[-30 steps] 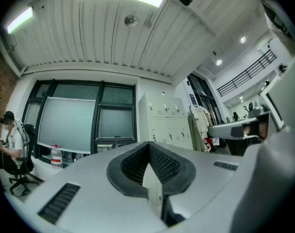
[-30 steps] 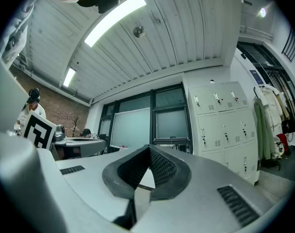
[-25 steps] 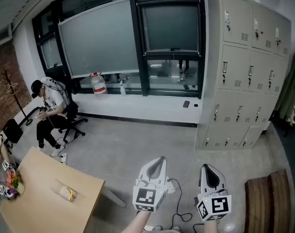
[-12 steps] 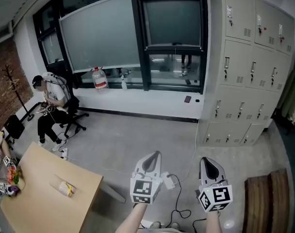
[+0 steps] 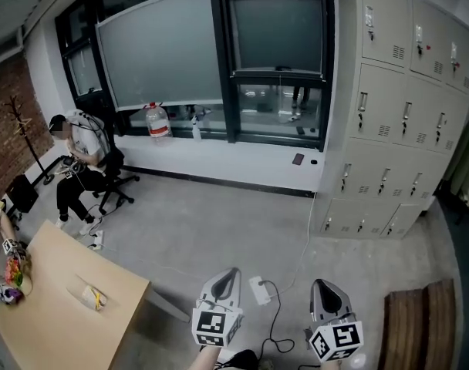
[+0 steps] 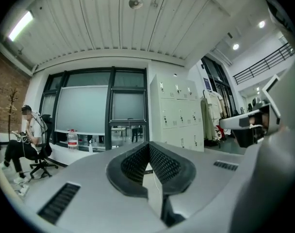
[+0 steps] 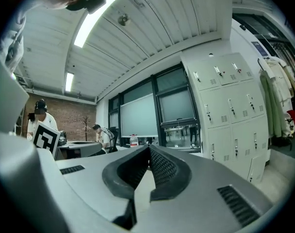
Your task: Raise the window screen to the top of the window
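The window (image 5: 274,68) is in the far wall, across the floor from me. Its grey screen (image 5: 277,31) covers the upper pane, and its bottom bar sits about halfway down, above a clear lower pane. A wider grey panel (image 5: 161,48) fills the window to its left. My left gripper (image 5: 231,271) and right gripper (image 5: 321,283) hang low at the bottom of the head view, far from the window and pointing toward it. In the left gripper view the left gripper (image 6: 148,144) has its pads together with nothing between them. The right gripper (image 7: 149,146) shows the same in its own view.
Grey lockers (image 5: 396,114) stand right of the window. A person (image 5: 79,149) sits on an office chair at the left, near a coat stand (image 5: 20,137). A wooden table (image 5: 65,314) is at the lower left. A power strip (image 5: 259,290) with cables lies on the floor ahead. A water bottle (image 5: 156,120) stands on the sill.
Both grippers have sunk toward the bottom edge of the head view, still shut. The window stays where it was.
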`<action>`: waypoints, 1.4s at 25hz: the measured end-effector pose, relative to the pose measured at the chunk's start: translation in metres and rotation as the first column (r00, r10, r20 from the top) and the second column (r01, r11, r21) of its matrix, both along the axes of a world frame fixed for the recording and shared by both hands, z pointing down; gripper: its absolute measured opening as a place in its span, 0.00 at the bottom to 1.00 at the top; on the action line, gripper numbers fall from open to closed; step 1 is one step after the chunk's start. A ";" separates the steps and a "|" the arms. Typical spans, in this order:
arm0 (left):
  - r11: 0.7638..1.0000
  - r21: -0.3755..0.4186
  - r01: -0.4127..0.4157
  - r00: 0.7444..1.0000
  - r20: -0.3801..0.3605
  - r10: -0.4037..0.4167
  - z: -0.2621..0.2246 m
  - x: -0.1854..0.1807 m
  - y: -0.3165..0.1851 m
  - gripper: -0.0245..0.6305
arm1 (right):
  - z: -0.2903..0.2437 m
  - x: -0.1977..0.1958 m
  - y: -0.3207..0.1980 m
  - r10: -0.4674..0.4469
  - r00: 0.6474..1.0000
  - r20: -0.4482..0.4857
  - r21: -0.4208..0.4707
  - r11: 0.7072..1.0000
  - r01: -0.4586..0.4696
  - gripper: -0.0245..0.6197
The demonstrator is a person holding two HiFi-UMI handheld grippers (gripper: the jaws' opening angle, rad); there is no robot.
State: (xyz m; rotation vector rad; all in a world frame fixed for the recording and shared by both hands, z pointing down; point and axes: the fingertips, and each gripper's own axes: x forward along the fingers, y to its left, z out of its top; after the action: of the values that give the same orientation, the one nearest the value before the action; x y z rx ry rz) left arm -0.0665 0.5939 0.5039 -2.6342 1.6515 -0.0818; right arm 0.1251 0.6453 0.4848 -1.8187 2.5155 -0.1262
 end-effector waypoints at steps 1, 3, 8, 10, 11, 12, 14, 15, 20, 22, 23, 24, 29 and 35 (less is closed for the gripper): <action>1.000 -0.013 0.009 1.000 0.003 -0.009 0.006 0.000 -0.001 0.04 | 0.005 0.002 -0.002 -0.009 1.000 -0.009 -0.008 1.000 0.009 0.05; 0.999 -0.033 0.028 1.000 0.011 -0.028 0.012 0.000 -0.009 0.04 | 0.012 0.007 -0.011 -0.012 1.000 -0.010 -0.030 0.999 0.012 0.05; 0.999 -0.035 0.034 0.999 0.007 -0.033 0.017 0.000 -0.048 0.04 | 0.015 0.006 -0.049 -0.016 1.000 -0.015 -0.036 0.999 0.016 0.05; 0.998 -0.058 0.025 1.000 0.004 -0.025 0.031 0.003 -0.074 0.04 | 0.016 0.004 -0.074 -0.007 1.000 -0.002 -0.033 0.999 0.007 0.05; 0.997 -0.076 0.022 1.000 -0.004 -0.022 0.039 0.004 -0.088 0.04 | 0.018 0.001 -0.087 -0.005 1.000 0.011 -0.036 0.999 0.005 0.05; 0.996 -0.091 0.019 1.000 -0.017 -0.021 0.045 0.005 -0.102 0.04 | 0.019 -0.002 -0.101 -0.007 1.000 0.019 -0.039 0.999 0.008 0.05; 0.995 -0.095 0.012 0.999 -0.044 -0.016 0.045 0.004 -0.133 0.04 | 0.018 -0.012 -0.136 -0.021 1.000 0.007 -0.038 0.999 0.021 0.05; 0.997 -0.083 0.005 0.999 -0.051 -0.010 0.041 0.001 -0.150 0.04 | 0.015 -0.019 -0.156 -0.027 1.000 -0.007 -0.032 0.999 0.027 0.05; 1.000 -0.012 -0.026 0.998 -0.065 0.025 0.008 -0.027 -0.239 0.04 | -0.005 -0.055 -0.261 -0.012 1.000 -0.025 0.001 1.000 0.012 0.05; 0.999 0.023 -0.041 0.997 -0.059 0.042 -0.010 -0.045 -0.272 0.04 | -0.014 -0.073 -0.295 -0.017 1.000 -0.021 0.019 1.000 0.017 0.05; 0.998 0.036 -0.045 0.998 -0.048 0.047 -0.015 -0.053 -0.286 0.04 | -0.018 -0.081 -0.308 -0.018 1.000 -0.023 0.026 0.999 0.019 0.05; 0.998 0.041 -0.045 0.998 -0.038 0.047 -0.019 -0.061 -0.300 0.04 | -0.021 -0.087 -0.320 -0.017 1.000 -0.024 0.031 0.999 0.017 0.05; 0.999 0.020 -0.038 0.999 -0.036 0.039 -0.021 -0.080 -0.353 0.04 | -0.027 -0.095 -0.358 -0.027 0.999 -0.016 0.028 0.999 0.028 0.05; 0.999 -0.006 -0.051 0.999 0.015 0.051 -0.006 -0.085 -0.415 0.04 | 0.000 -0.085 -0.425 0.003 1.000 0.002 -0.019 1.000 -0.003 0.05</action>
State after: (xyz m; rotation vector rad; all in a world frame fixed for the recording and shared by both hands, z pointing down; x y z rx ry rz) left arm -0.1513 0.1792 0.4980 -2.6706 1.5806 -0.1050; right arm 0.0396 0.2200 0.4843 -1.8278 2.5193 -0.1520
